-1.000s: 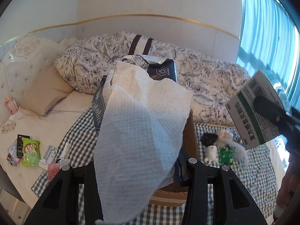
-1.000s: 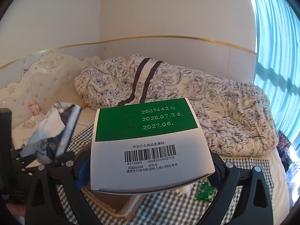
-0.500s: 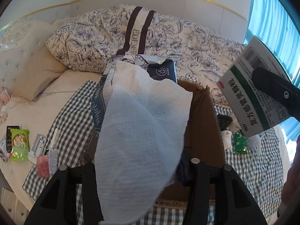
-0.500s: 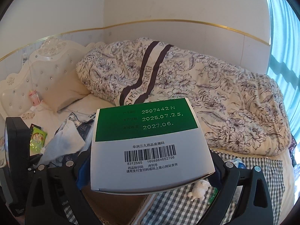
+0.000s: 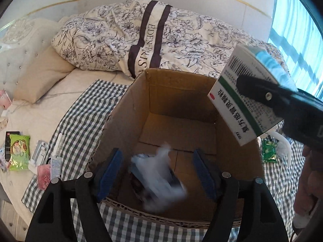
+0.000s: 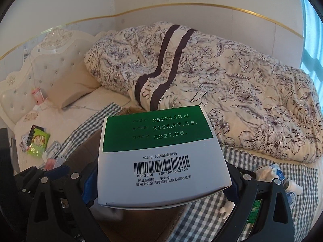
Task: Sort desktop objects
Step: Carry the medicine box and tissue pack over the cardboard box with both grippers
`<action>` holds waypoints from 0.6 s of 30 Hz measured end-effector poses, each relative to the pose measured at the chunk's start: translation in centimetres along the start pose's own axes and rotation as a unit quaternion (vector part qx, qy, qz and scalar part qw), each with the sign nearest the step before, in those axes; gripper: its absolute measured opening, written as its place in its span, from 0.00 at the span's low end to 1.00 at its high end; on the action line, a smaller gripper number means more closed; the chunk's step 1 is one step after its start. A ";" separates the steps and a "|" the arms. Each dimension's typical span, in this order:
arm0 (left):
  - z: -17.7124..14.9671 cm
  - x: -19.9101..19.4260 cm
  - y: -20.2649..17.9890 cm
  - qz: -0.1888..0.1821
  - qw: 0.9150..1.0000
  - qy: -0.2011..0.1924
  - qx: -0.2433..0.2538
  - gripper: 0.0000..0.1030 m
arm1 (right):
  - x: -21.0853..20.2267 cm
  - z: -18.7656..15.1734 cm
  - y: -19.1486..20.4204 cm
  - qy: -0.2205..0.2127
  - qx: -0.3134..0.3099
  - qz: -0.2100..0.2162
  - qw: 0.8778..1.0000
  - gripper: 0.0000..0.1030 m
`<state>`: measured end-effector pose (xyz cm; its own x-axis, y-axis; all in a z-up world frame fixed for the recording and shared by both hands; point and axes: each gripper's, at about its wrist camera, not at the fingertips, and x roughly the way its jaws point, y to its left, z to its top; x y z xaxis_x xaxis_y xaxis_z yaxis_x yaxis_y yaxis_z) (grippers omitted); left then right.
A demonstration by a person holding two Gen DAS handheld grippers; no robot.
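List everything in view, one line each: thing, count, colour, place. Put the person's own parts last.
Open cardboard box: one, brown, on the checked cloth.
Blurred tissue pack: one, white and dark, inside the box, between the left gripper's fingers but clear of them.
Green-and-white medicine carton: one, held above the box.
Checked cloth: one, grey-white, on the bed.
Floral duvet: one, cream.
Pillow: one, beige.
Lime-green snack packet: one, left of cloth.
Left gripper: black, open.
Right gripper: black, clamping the carton.
Hand: one, right edge.
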<state>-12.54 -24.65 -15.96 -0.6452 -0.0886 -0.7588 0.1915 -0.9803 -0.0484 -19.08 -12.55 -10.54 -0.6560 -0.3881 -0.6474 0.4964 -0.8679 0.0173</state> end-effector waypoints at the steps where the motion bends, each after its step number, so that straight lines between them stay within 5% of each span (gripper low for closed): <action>1: -0.1 0.0 0.2 0.000 1.000 -0.001 -0.002 0.73 | 0.3 -0.1 0.2 0.003 -0.001 0.000 1.000 0.94; 8: -0.1 0.2 0.9 0.003 1.000 -0.002 -0.008 0.73 | 1.5 -0.2 1.5 0.015 -0.017 0.001 1.000 0.95; 18: -0.1 -1.4 0.6 0.005 1.000 -0.011 -0.010 0.73 | -1.5 0.5 1.4 -0.024 -0.013 0.000 1.000 0.95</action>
<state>-11.50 -25.12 -14.98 -0.6590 -0.1027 -0.7451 0.2129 -0.9756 -0.0538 -17.69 -13.34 -9.17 -0.6817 -0.4029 -0.6107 0.5108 -0.8597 -0.0029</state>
